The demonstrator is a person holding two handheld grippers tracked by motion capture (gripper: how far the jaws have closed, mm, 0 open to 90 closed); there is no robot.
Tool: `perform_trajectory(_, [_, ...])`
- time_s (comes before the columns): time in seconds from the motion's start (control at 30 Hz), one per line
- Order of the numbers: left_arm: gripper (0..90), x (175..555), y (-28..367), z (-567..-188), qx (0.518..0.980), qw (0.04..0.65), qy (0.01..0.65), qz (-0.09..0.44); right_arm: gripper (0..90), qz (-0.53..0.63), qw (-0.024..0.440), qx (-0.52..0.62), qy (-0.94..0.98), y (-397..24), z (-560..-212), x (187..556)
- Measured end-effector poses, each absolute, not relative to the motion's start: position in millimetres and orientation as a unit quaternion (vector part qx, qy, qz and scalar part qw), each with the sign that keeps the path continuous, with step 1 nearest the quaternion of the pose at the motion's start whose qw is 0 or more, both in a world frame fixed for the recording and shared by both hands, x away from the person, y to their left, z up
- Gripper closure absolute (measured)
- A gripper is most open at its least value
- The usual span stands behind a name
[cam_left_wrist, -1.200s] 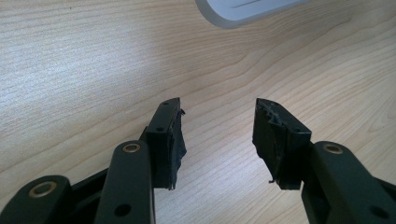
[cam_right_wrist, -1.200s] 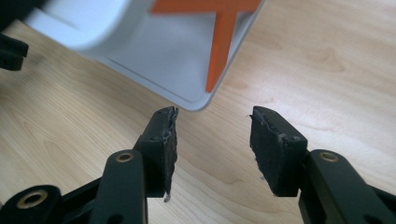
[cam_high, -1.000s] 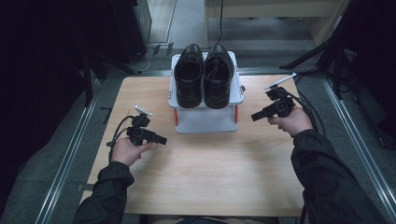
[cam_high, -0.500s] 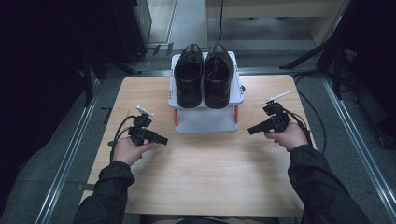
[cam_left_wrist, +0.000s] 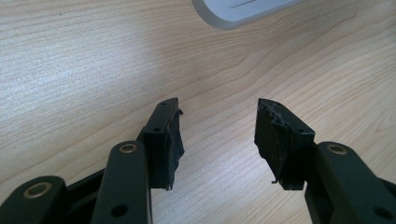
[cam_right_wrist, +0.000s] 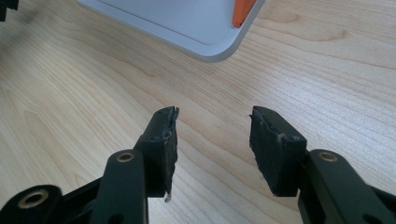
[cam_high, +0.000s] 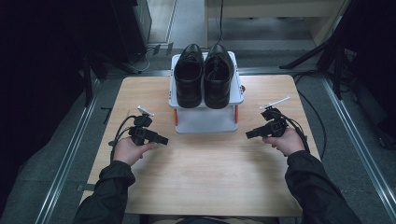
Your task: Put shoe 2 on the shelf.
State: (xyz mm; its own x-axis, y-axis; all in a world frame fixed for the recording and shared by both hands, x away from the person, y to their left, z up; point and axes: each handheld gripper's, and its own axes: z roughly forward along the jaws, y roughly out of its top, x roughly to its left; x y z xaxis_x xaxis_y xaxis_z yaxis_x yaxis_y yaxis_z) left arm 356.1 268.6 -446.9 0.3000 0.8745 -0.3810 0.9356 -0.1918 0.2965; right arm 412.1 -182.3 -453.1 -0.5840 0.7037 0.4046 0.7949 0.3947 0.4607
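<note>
Your left gripper (cam_high: 161, 139) rests low over the surface (cam_high: 210, 177), fingers (cam_left_wrist: 163, 135) apart, nothing between them. Your right gripper (cam_high: 250, 134) matches — fingers (cam_right_wrist: 273, 144) spread wide, bare wood beneath. The pair of black shoes (cam_high: 204, 74) sits atop the white rack (cam_high: 205, 119), which stands between both sets of fingers and just beyond them — untouched.

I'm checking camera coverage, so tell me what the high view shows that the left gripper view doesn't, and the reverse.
High view: a pair of black leather shoes on top of a white two-tier shoe rack, both hands, and the right gripper.
Left gripper view: close detail of its worn black pads, standing apart with nothing between them.
Shared: the left gripper, the wooden table and the rack's white base.
</note>
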Motion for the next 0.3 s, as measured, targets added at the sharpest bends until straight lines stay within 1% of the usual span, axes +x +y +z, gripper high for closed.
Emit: perform_trajectory(0.3, [49.6,356.3,270.3,-446.1,0.769,0.243,0.588,-0.063,52.0,-0.323,0.070,-0.444,-0.833,-180.1,-454.4,411.5])
